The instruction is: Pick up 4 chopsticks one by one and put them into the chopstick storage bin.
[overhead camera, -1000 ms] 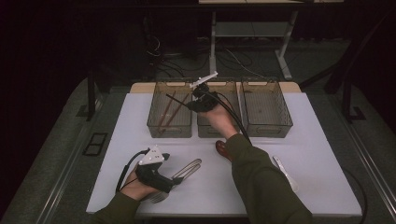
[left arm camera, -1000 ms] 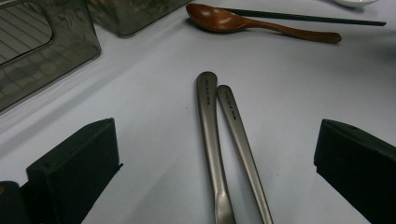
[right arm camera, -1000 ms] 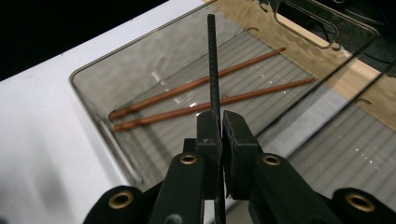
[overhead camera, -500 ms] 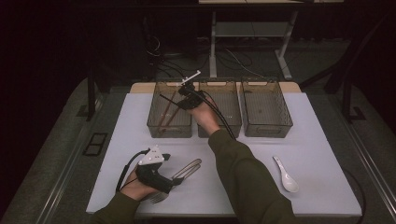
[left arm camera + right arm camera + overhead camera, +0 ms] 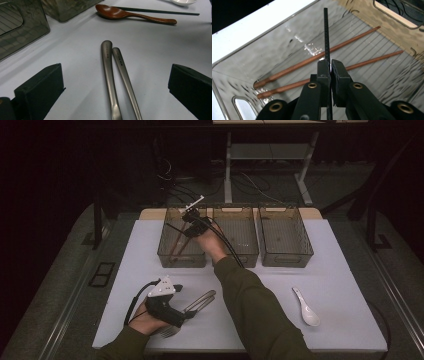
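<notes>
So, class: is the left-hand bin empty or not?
Not empty. Two brown chopsticks lie on the bin floor.

Right gripper (image 5: 192, 222) clamped, arm outstretched, left gripper (image 5: 187, 312) wide apart

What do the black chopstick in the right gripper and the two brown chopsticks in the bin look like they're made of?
The black chopstick looks like matte plastic or fibreglass: a fine ribbed texture runs along it. The two brown chopsticks look like wood or a wood-toned plastic, with a smooth, slightly glossy reddish-brown finish. The bin looks like clear smoky plastic.

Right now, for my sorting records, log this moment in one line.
right gripper: shut on black chopstick, over left bin | left gripper: open around two metal handles
</notes>
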{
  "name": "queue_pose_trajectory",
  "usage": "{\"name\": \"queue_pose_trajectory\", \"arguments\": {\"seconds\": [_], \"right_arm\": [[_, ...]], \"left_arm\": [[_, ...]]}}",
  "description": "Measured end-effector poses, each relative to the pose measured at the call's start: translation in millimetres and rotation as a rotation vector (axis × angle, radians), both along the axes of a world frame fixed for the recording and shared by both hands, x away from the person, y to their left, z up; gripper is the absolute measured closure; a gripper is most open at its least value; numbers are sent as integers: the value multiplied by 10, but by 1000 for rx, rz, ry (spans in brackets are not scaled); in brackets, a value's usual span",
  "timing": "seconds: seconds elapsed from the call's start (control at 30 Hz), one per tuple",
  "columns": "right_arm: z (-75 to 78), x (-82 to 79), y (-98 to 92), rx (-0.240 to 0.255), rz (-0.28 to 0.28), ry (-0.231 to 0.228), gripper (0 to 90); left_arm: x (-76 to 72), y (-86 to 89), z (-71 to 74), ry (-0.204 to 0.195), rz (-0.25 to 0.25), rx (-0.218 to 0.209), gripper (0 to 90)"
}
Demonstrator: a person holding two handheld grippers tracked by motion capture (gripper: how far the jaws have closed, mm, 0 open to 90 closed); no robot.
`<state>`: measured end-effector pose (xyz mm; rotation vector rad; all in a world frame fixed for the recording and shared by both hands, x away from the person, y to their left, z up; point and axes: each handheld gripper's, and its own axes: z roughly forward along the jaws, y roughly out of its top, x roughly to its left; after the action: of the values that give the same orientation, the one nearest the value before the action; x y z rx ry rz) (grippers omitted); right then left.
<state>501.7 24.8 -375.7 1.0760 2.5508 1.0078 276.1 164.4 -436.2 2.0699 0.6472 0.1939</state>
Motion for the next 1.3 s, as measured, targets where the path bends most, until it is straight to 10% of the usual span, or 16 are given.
{"name": "queue_pose_trajectory", "arguments": {"seconds": [0.7,1.3], "right_arm": [[138,-62,-243,81,43,-7,487],[270,-447,-916,95,56,-57,356]], "left_arm": [[4,7,3,-2,2,1,0],[11,-2,-2,1,13,8,0]]}}
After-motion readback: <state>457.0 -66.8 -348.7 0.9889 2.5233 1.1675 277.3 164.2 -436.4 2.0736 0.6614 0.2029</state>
